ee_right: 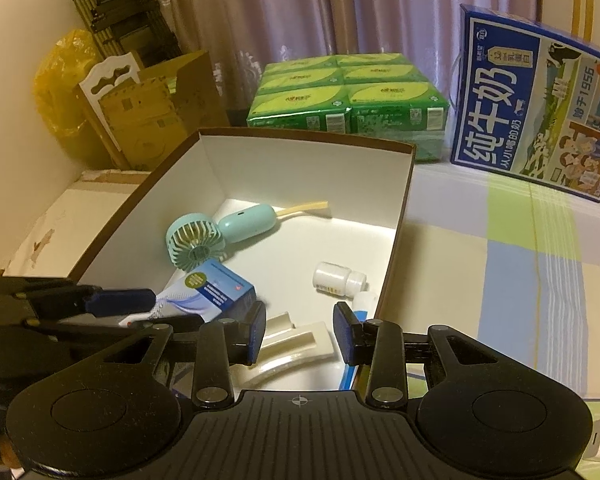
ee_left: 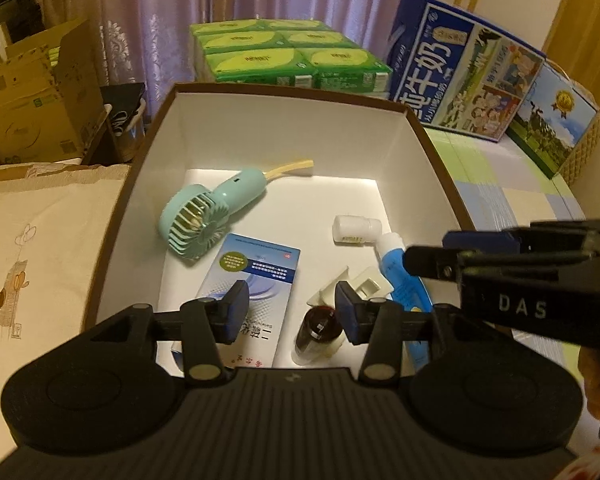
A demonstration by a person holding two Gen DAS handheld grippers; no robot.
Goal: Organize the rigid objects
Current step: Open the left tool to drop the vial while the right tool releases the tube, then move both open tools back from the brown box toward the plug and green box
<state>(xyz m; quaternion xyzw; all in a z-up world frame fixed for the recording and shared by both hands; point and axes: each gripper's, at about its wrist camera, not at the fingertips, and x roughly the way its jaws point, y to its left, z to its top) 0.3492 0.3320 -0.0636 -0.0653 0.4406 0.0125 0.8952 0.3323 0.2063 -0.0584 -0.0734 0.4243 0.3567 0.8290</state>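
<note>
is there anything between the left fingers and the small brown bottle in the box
Nothing visible. In the left wrist view the left gripper hangs open just above the brown bottle, which lies on the box floor beside the blue carton and the white plastic piece; neither covers it. The right gripper is off to the side.

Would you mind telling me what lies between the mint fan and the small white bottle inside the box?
Nothing: in both wrist views, only bare white box floor separates the fan from the white bottle.
</note>
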